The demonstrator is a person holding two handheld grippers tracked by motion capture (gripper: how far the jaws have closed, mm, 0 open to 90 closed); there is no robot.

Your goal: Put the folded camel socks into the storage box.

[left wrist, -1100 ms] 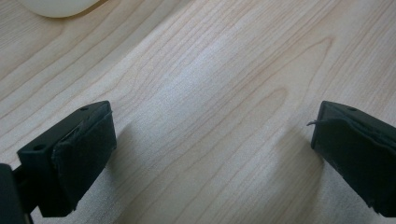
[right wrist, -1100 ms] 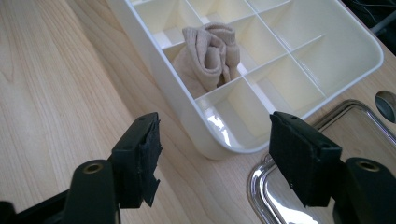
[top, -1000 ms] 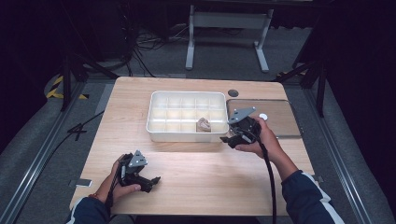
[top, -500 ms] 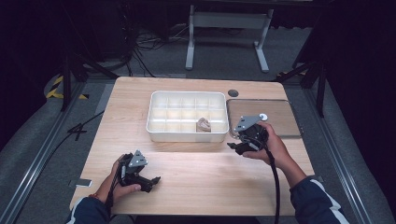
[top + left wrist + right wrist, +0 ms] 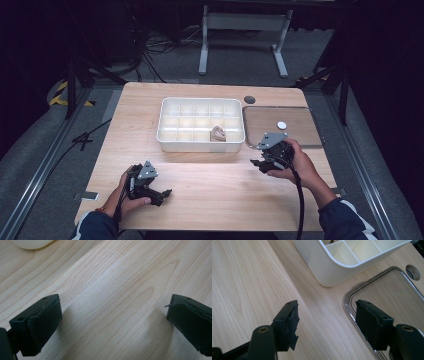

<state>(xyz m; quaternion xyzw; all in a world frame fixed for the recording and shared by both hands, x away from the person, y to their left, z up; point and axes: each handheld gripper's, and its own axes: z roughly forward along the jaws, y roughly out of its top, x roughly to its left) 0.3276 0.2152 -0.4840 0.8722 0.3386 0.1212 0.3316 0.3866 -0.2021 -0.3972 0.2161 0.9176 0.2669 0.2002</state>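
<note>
Right gripper (image 5: 258,164), jaws apart and empty at centre-right, risks clipping the clear tray (image 5: 310,142) rim; left gripper (image 5: 162,195) gapes empty at lower left.

no readable text, no labels, no brands, no numbers

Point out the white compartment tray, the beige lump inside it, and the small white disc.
white compartment tray (image 5: 165,137), high view, left rim.
beige lump (image 5: 218,133), high view, its middle.
small white disc (image 5: 282,125), high view, its centre.
</note>
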